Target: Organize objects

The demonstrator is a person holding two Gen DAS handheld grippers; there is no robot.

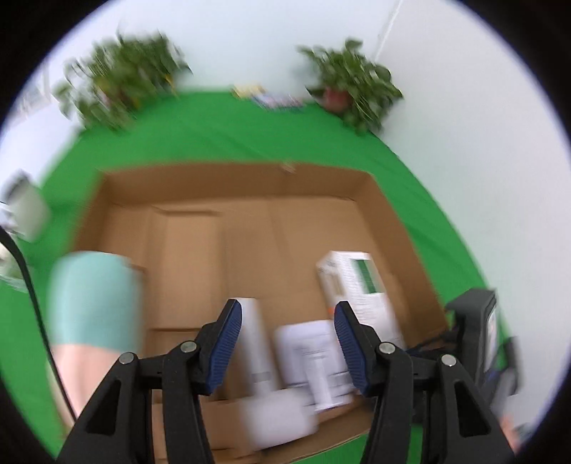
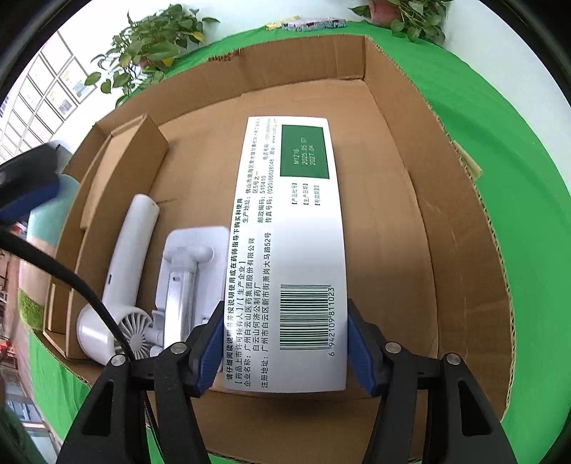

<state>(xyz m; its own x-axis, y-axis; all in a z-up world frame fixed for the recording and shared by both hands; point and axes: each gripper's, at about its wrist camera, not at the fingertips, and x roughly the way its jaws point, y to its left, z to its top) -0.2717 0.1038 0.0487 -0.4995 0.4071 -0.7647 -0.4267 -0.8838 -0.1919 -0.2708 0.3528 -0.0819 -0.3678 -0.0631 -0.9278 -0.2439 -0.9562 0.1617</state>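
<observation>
right gripper (image 2: pixel 285 342) clamped on long white printed medicine carton (image 2: pixel 292 228) inside brown cardboard box (image 2: pixel 446 221); left gripper (image 1: pixel 287 342) open, empty, above white handheld fan (image 2: pixel 121 271)

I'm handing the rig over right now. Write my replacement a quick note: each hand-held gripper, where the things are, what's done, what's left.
Right hand-held gripper: pads on both long edges of the white medicine box, low inside the cardboard box.
Left hand-held gripper: open and empty above the box; its view is blurred.
Done: the white handheld fan and white mop-head piece lie on the box floor, left of the medicine box.
Left: release the medicine box. Small packs remain on the green cloth behind the box, possibly next.
</observation>
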